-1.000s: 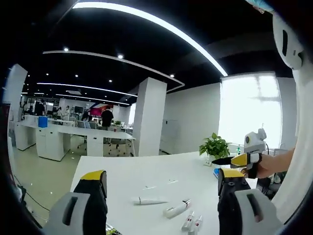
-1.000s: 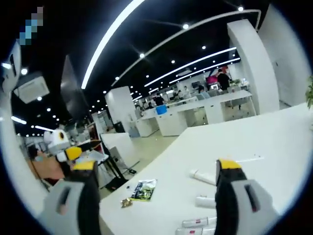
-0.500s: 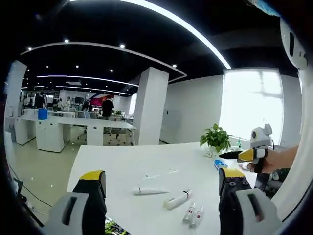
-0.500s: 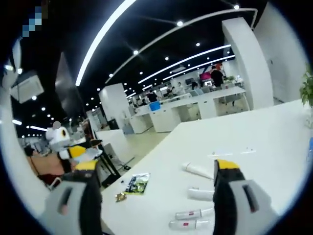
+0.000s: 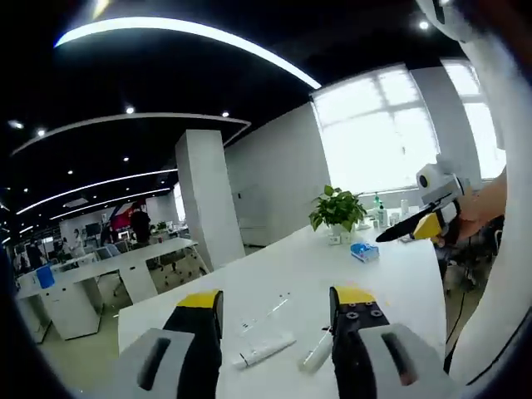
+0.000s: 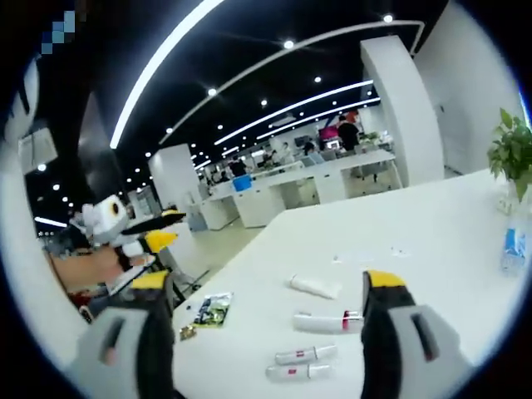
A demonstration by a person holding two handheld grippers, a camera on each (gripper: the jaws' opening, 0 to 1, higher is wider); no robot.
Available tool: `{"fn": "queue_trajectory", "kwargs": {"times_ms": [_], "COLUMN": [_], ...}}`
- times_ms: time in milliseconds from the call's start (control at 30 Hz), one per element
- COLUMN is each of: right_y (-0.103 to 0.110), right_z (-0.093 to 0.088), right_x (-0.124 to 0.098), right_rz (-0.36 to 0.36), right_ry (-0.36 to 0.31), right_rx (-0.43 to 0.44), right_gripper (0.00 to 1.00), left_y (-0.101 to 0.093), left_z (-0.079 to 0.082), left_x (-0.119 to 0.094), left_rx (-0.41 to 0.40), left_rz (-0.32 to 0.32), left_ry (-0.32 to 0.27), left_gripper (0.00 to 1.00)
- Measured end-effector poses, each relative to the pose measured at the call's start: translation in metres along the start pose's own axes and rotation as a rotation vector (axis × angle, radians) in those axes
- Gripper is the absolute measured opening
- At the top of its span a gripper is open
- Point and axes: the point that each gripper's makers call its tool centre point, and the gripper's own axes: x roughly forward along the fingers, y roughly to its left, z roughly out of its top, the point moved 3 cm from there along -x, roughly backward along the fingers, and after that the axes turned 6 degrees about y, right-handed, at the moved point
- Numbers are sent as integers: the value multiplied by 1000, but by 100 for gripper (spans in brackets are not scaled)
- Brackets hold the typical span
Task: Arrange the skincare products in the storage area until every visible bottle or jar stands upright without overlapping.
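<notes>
Four tubes: we see all lying flat on the white table (image 6: 432, 241) in the right gripper view, none upright.
Fat white tube (image 6: 315, 286): farthest of them.
Red-banded tube (image 6: 326, 322): nearer, just left of the right jaw.
Two slim tubes (image 6: 301, 363): nearest, side by side, apart from the others.
Right gripper (image 6: 266, 320): jaws spread wide, holding nothing.
Left gripper (image 5: 274, 320): jaws parted and empty; a white tube (image 5: 264, 352) and another (image 5: 314, 356) lie between them on the table.
Green packet (image 6: 209, 311): near the table's left edge, possibly a snack wrapper.
Potted plant (image 5: 337, 211): at the far end.
</notes>
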Motion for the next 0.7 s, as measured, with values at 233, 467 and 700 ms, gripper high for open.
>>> {"fn": "queue_trajectory", "kwargs": {"times_ms": [233, 467, 700], "right_y": [-14, -31, -37], "right_z": [-5, -10, -15], "right_x": [-8, -11, -7], "right_rz": [-45, -90, -113], "right_ry": [21, 27, 49], "right_rx": [8, 55, 70], "right_gripper": [92, 92, 92], "left_y": [22, 35, 49], "left_z": [-9, -22, -38], "left_x": [52, 101, 150], "left_rx": [52, 135, 133], "left_rz": [-90, -217, -347], "left_ry": [103, 203, 283], "left_gripper": [67, 76, 78]}}
